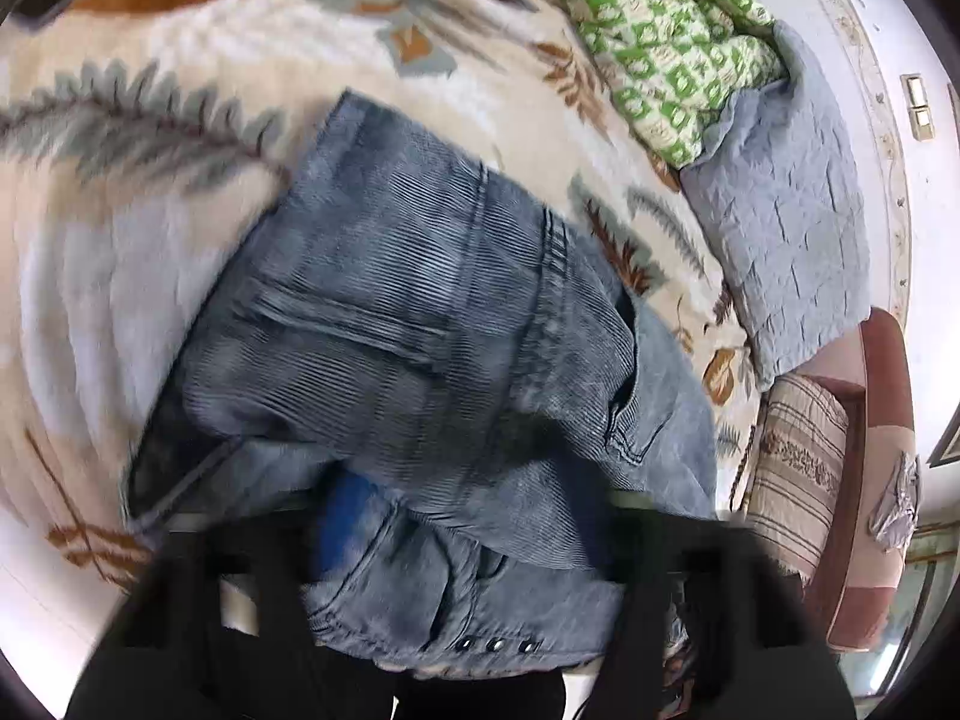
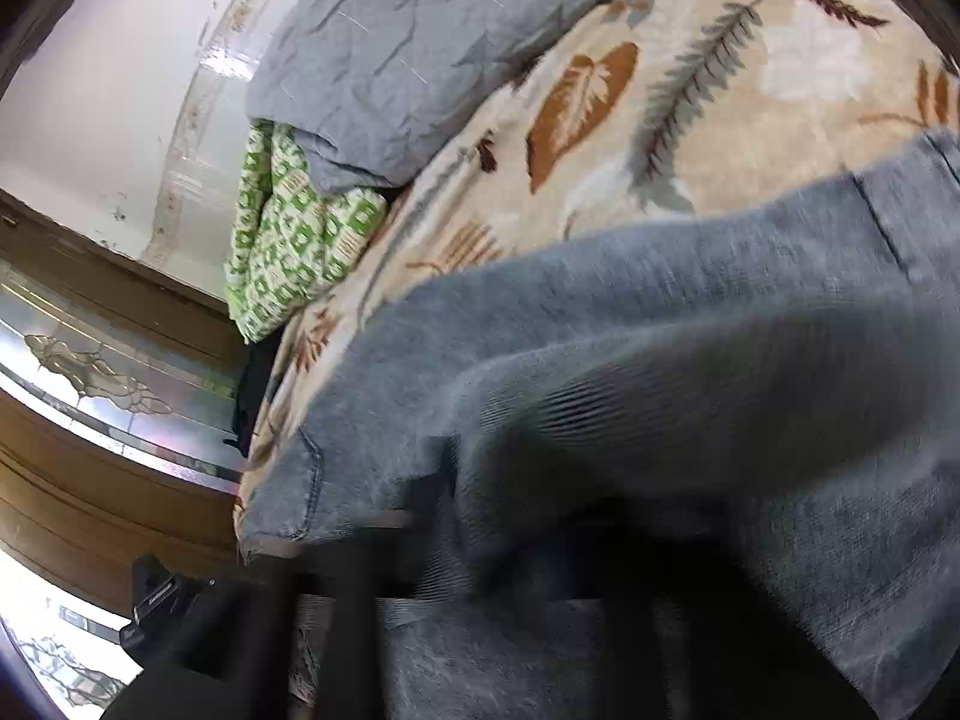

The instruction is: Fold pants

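Denim is swamping both views: the pants [image 1: 420, 324] are lying bunched on the leaf-print blanket [image 1: 120, 228]. My left gripper [image 1: 462, 618] is standing wide around the waistband; my right gripper [image 2: 480, 588] is buried in blurred cloth, its grip unreadable.

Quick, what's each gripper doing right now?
Left gripper: jeans bunched between its fingers; grip cannot be told.
Right gripper: jeans draped over it; cannot be told.

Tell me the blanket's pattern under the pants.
Cream blanket with grey and brown leaves; clearest in the left wrist view.
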The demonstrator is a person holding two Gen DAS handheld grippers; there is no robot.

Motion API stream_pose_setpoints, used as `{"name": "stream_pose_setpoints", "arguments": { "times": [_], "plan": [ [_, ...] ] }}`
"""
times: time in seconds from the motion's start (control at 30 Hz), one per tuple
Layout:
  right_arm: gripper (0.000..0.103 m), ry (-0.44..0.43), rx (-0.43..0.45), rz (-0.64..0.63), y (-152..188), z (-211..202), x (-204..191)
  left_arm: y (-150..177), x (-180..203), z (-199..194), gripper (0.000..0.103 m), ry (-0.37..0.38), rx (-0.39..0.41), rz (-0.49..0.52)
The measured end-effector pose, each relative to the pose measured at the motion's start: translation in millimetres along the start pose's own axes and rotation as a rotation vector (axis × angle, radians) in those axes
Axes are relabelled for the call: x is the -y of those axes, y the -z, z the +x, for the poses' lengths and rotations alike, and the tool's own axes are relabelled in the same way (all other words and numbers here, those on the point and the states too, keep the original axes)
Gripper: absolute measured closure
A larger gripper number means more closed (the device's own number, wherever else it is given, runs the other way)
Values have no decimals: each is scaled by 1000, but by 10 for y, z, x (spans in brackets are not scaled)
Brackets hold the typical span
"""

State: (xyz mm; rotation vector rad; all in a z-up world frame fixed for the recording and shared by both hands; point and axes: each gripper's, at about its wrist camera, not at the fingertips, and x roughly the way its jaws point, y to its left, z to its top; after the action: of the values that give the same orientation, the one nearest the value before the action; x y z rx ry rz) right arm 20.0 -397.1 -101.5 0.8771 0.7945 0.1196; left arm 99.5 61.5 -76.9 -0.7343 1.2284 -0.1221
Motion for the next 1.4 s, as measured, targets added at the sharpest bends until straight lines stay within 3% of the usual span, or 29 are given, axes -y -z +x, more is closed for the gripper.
{"name": "stream_pose_setpoints", "arguments": {
  "times": [0.13,0.27,0.47,0.53,0.57,0.67,0.73,0.77,0.9,0.97,1.0,1.03,1.07,1.1,1.17,1.23,1.3,1.4],
  "plan": [
    [94,-91,39,-26,8,-335,-164,14,76,-235,88,34,38,30],
    [94,-139,1,-49,248,-620,-235,311,-8,-478,89,20,44,87],
    [90,-70,-111,28,776,-666,231,536,-482,-321,89,-40,-11,-3],
    [86,-57,-87,83,812,-736,412,544,-518,-323,89,-33,-12,-16],
    [78,-62,-62,107,798,-792,472,554,-506,-355,89,-28,-2,-10],
    [48,-81,73,193,702,-1117,706,586,-410,-442,78,-23,38,40],
    [42,-71,145,242,600,-1269,857,604,-380,-428,53,-24,51,45],
    [42,-72,160,266,552,-1298,922,620,-377,-392,52,-24,51,39],
    [42,-66,179,330,364,-1218,1123,600,-366,-228,53,-58,20,29],
    [43,-94,208,429,340,-1195,1297,553,-344,-189,56,-76,14,23],
    [57,-129,215,474,293,-1174,1376,520,-322,-191,73,-86,17,20],
    [70,-118,211,478,222,-1179,1401,491,-293,-208,83,-89,16,23],
    [84,-104,207,429,85,-1239,1352,481,-271,-236,84,-83,13,21],
    [91,-105,226,375,-3,-1348,1281,483,-255,-291,87,-66,14,11],
    [92,-123,297,217,-180,-1728,1026,525,-193,-425,93,-21,31,18],
    [92,-78,336,96,-238,-1995,860,592,-132,-473,93,-26,39,54],
    [92,-12,333,69,-198,-2061,923,667,-154,-377,93,-54,21,73],
    [92,115,247,141,76,-1882,1346,750,-325,-106,93,-117,-50,43]
  ]
}}
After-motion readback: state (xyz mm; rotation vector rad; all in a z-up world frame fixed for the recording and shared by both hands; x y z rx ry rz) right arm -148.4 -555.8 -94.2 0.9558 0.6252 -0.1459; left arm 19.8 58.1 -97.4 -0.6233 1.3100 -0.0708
